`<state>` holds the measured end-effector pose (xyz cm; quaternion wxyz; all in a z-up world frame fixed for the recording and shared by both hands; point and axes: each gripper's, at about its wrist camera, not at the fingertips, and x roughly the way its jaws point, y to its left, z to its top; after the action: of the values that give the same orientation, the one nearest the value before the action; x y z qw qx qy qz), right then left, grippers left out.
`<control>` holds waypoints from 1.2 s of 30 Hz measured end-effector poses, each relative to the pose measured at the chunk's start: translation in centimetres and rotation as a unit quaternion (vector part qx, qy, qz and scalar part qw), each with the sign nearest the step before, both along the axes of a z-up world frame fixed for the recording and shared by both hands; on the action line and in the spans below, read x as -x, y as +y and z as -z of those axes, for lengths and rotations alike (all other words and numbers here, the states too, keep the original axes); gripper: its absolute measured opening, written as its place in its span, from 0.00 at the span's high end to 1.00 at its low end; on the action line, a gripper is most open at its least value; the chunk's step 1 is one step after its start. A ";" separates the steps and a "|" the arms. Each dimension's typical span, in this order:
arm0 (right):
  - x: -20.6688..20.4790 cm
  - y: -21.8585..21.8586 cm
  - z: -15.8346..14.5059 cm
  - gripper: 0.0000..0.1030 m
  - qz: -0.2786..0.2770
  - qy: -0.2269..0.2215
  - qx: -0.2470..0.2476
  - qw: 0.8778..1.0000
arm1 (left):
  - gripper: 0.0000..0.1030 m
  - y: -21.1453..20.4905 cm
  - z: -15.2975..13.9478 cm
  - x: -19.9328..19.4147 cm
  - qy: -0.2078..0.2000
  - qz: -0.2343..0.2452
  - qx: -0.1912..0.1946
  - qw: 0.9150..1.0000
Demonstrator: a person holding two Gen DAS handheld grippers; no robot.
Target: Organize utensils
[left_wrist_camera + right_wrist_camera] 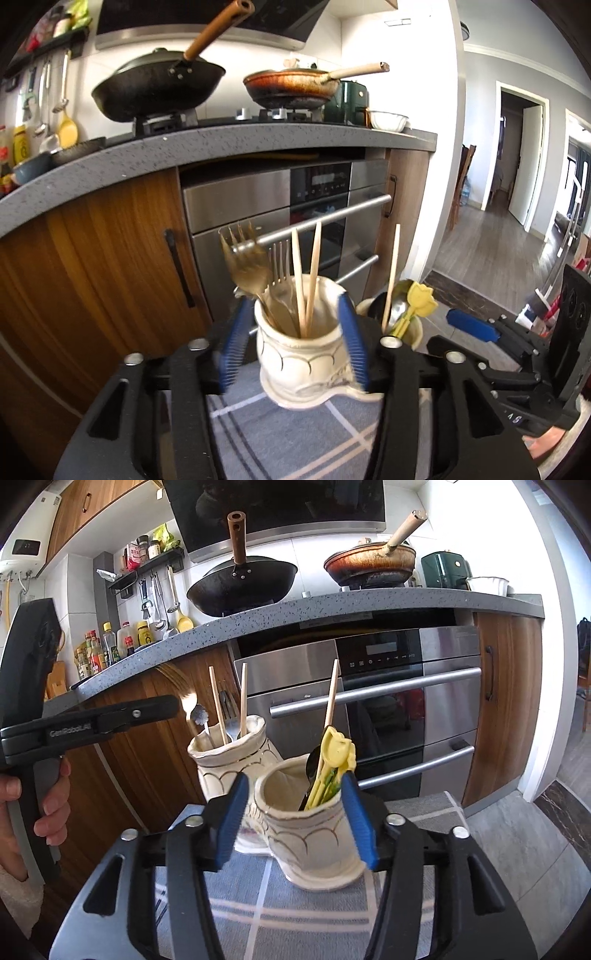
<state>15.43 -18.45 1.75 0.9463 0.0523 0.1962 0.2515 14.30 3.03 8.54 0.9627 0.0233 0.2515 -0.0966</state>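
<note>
Checked cloth (258, 904): two cream scalloped holders (314, 834).

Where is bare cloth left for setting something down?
Bare checked cloth lies in front of both holders. It is crowded where the fork holder and spoon holder stand close together, each bracketed by gripper fingers.

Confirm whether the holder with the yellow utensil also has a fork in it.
No: the right holder shows only the yellow utensil, a dark spoon and one chopstick.
</note>
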 end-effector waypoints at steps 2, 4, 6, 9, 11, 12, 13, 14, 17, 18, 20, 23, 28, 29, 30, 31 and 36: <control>0.9 -0.2 -0.2 0.43 0.001 0.006 0.008 1.000 | 0.33 0.1 -0.1 1.3 -0.006 -0.002 -0.003 1.000; 1.7 -0.4 -0.3 0.38 0.002 0.011 0.016 1.000 | 0.29 0.1 0.1 2.6 -0.008 -0.006 -0.004 1.000; 2.7 -0.6 -0.5 0.32 0.004 0.016 0.025 1.000 | 0.24 0.3 0.5 3.9 -0.006 -0.007 0.002 1.000; 4.3 -1.2 -0.7 0.26 0.002 0.026 0.031 0.999 | 0.21 0.6 1.2 5.9 -0.002 -0.010 0.010 1.000; 5.1 -1.3 -0.7 0.23 0.006 0.032 0.040 0.999 | 0.14 0.9 1.9 7.2 -0.001 -0.020 0.011 1.000; 5.5 -1.4 -0.7 0.19 0.009 0.035 0.044 0.998 | 0.13 0.9 2.2 7.6 0.001 -0.024 0.012 1.000; 6.0 -1.6 -0.6 0.17 0.011 0.040 0.046 0.998 | 0.11 0.9 2.5 8.2 0.002 -0.029 0.014 0.999; 6.3 -1.7 -0.6 0.16 0.013 0.043 0.047 0.998 | 0.10 0.9 2.8 8.5 0.004 -0.033 0.013 0.999; 7.5 -1.7 -0.5 0.09 0.023 0.045 0.056 0.997 | 0.09 0.7 3.8 9.9 0.006 -0.051 0.004 0.999; 8.0 -1.8 -0.5 0.06 0.027 0.043 0.059 0.997 | 0.08 0.6 4.1 10.4 0.008 -0.055 0.003 0.998; 8.7 -1.8 -0.6 0.05 0.032 0.041 0.061 0.997 | 0.08 0.4 4.5 11.0 0.012 -0.060 0.000 0.998; 9.2 -1.9 -0.7 0.05 0.034 0.041 0.063 0.997 | 0.07 0.1 4.6 11.7 0.006 -0.064 -0.013 0.998; 9.5 -1.9 -0.8 0.05 0.042 0.041 0.067 0.996 | 0.07 -0.2 4.3 12.4 -0.001 -0.067 -0.013 0.998; 9.6 -2.0 -0.8 0.05 0.042 0.041 0.066 0.996 | 0.07 -0.2 4.3 12.5 0.000 -0.067 -0.015 0.998; 9.6 -2.0 -0.8 0.05 0.042 0.042 0.065 0.996 | 0.07 -0.3 4.2 12.4 0.000 -0.066 -0.015 0.998; 9.7 -2.0 -0.8 0.05 0.042 0.042 0.064 0.996 | 0.07 -0.3 4.2 12.5 0.000 -0.065 -0.016 0.998; 9.7 -2.0 -0.9 0.05 0.042 0.043 0.064 0.996 | 0.07 -0.4 4.2 12.6 0.000 -0.066 -0.015 0.998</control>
<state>5.69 -20.48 2.60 0.9482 0.0103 0.2497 0.1962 1.73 2.68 4.34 0.9665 0.0207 0.2543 -0.0292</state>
